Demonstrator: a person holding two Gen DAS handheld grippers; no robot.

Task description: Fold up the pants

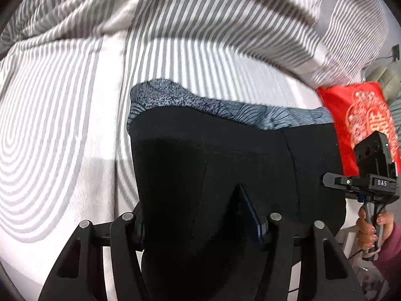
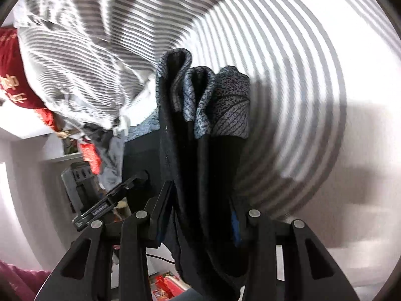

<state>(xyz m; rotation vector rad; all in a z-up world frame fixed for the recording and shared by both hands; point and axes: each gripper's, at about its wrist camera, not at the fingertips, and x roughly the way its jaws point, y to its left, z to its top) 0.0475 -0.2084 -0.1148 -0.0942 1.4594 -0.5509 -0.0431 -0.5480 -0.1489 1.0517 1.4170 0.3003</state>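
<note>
Two grippers each held a part of the black pants [image 1: 213,155] — the left gripper [image 1: 200,223] was clamped at a middling width across a broad dark panel that filled the lower centre of its view, and the right gripper [image 2: 198,215] pinched several gathered layers that stood up in the middle of its frame. Grey patterned cuffs [image 2: 220,105] showed at the top of that bunch, and a matching grey patterned band [image 1: 175,100] ran along the far edge of the fabric in the left view. The cloth looked light, thin and very limp, perhaps a little slick; it drooped and bunched wherever it was not supported. I judged that edges and corners, such as the band or the cuffs, gave the surest hold, since a grip in mid-panel would let layers slip apart.

The pants hung just above a bed covered by a grey-and-white striped sheet [image 1: 62,125] — soft and rumpled, with a heaped striped duvet [image 1: 200,25] across the top of the frame. A red cushion [image 1: 358,115] with pale lettering lay at the right edge, above the person's hand [image 1: 371,228] gripping the other handle. Clutter and red boxes [image 2: 165,286] sat low in the right view.
</note>
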